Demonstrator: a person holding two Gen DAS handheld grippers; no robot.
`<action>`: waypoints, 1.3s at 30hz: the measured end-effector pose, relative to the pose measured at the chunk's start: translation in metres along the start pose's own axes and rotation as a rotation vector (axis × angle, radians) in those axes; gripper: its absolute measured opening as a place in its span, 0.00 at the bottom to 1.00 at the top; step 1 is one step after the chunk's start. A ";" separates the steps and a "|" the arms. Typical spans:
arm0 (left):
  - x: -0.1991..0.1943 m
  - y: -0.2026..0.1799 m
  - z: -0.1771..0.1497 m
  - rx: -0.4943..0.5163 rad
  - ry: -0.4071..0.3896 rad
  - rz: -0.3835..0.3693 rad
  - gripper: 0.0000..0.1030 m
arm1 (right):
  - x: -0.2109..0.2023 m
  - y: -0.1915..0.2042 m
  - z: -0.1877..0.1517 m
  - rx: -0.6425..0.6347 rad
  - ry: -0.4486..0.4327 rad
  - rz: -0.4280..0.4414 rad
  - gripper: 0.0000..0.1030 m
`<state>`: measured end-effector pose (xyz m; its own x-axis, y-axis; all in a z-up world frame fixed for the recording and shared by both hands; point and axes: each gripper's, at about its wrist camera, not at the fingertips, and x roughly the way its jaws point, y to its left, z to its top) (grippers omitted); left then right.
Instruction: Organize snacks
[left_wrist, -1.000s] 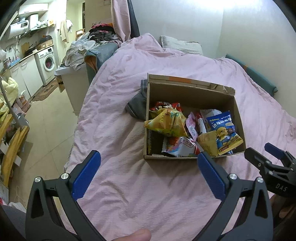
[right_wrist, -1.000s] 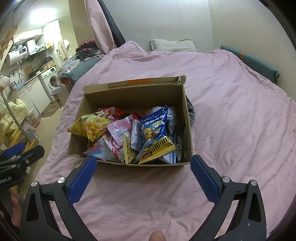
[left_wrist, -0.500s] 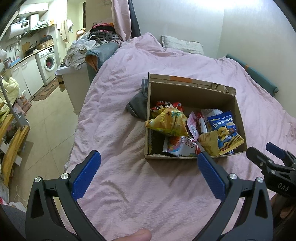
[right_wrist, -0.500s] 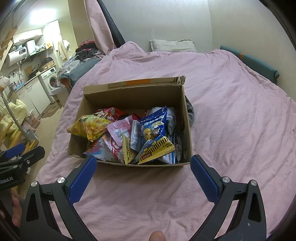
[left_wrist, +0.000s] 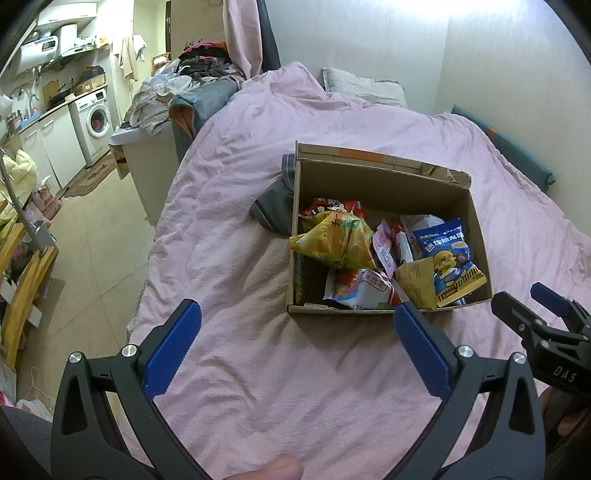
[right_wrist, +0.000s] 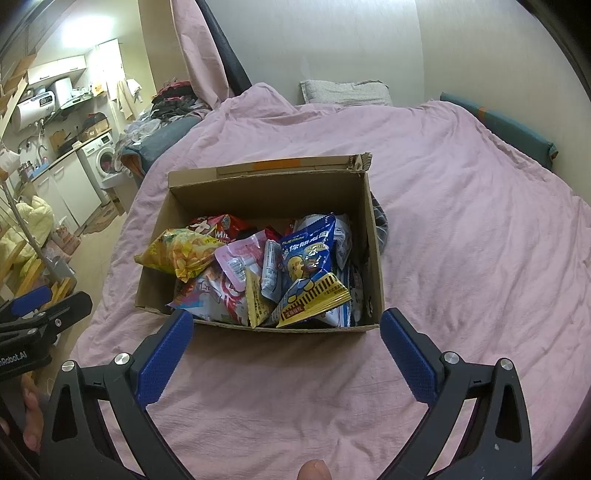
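An open cardboard box (left_wrist: 384, 184) (right_wrist: 266, 192) stands on a pink bed and holds several snack bags. Among them are a yellow chip bag (left_wrist: 336, 240) (right_wrist: 181, 254), a blue bag with a cartoon figure (left_wrist: 448, 258) (right_wrist: 308, 258), a pink packet (right_wrist: 236, 258) and a red bag (right_wrist: 221, 225). My left gripper (left_wrist: 295, 328) is open and empty, just in front of the box's near left corner. My right gripper (right_wrist: 286, 332) is open and empty at the box's near wall. Each gripper shows at the edge of the other's view.
The pink quilt (right_wrist: 461, 221) covers the bed. A grey cloth (left_wrist: 277, 203) lies against the box's far left side. A pillow (right_wrist: 345, 92) lies at the head of the bed. Left of the bed are floor, a washing machine (left_wrist: 94, 118) and piled clothes (left_wrist: 173, 85).
Both views have shifted only very slightly; the box sits a touch further right in the left wrist view. Both grippers stay open and empty.
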<state>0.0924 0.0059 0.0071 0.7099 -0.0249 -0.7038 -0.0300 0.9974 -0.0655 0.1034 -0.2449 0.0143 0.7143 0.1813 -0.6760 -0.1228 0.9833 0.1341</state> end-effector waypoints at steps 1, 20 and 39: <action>0.000 0.000 0.000 0.000 0.000 0.000 1.00 | 0.000 0.000 0.000 0.000 0.001 0.000 1.00; 0.002 0.000 -0.002 -0.010 0.011 0.002 1.00 | -0.003 -0.001 0.002 0.004 -0.025 -0.001 1.00; 0.003 0.002 -0.002 -0.016 0.017 0.007 1.00 | -0.006 0.001 0.002 0.010 -0.041 0.008 1.00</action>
<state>0.0931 0.0074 0.0030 0.6977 -0.0196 -0.7161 -0.0457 0.9964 -0.0718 0.1001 -0.2454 0.0199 0.7410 0.1887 -0.6444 -0.1222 0.9816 0.1470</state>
